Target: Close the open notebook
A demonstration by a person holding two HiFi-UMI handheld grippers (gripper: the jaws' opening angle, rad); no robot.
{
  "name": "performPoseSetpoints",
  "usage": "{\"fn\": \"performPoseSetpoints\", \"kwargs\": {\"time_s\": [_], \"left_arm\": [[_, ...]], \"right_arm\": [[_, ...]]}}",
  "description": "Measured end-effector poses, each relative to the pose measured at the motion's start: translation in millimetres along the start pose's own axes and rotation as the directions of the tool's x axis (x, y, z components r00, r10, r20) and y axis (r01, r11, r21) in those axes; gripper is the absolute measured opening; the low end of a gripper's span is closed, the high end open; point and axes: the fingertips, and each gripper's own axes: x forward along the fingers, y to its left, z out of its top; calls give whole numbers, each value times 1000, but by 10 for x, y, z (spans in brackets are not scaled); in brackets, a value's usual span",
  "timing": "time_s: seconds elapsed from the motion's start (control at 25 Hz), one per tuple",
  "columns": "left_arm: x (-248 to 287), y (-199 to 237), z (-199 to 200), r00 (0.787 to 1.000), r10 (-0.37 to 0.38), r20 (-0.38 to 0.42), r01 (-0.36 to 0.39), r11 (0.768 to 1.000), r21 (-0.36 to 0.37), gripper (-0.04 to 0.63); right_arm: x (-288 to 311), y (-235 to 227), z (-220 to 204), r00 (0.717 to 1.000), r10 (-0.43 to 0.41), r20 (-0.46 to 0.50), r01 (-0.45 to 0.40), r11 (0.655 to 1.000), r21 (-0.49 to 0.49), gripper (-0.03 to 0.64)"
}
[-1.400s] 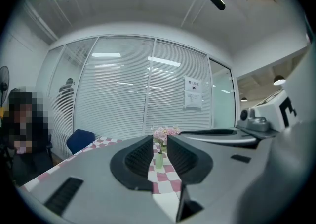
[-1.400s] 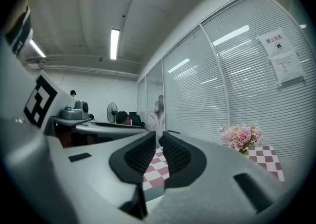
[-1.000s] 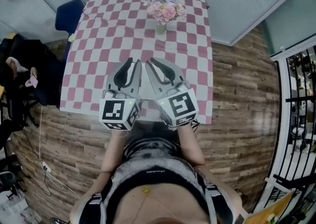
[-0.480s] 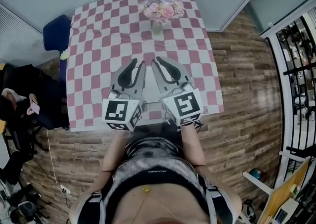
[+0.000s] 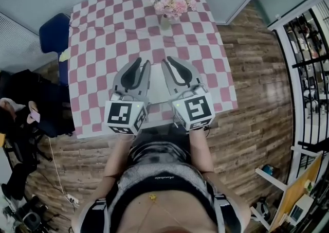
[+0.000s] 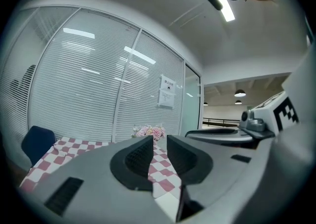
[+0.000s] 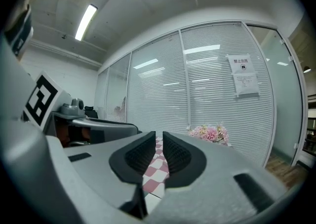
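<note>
A white page of the notebook shows in the narrow strip between my two grippers on the near part of the pink-and-white checked table; the rest of it is hidden under them. The left gripper and right gripper hover side by side over it, pointing level toward the far end. In the left gripper view the left gripper has a narrow gap with only cloth behind it. The right gripper looks the same, with nothing between its pads. A white edge of the notebook lies below the jaws.
A vase of pink flowers stands at the table's far end, straight ahead of both grippers. A blue chair sits at the table's far left, with dark bags beyond it. Blinds and glass walls close off the far side.
Both grippers have drifted together a little across the near part of the table, and the head view has swung. The jaw gaps look unchanged.
</note>
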Motion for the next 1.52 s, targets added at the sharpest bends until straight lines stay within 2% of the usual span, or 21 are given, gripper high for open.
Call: {"fn": "performPoseSetpoints", "kwargs": {"time_s": [0.64, 1.16, 1.52], "left_arm": [[21, 169, -334, 998, 2, -64, -4, 999, -34, 81], [-22, 436, -676, 992, 49, -117, -53, 998, -35, 81], [-16, 588, -981, 986, 61, -154, -72, 995, -65, 81]], "right_arm": [[99, 14, -238, 998, -5, -55, 6, 1000, 11, 46], [265, 104, -484, 994, 4, -108, -4, 1000, 6, 47], [295, 129, -668, 989, 1, -149, 1, 1000, 13, 46]]}}
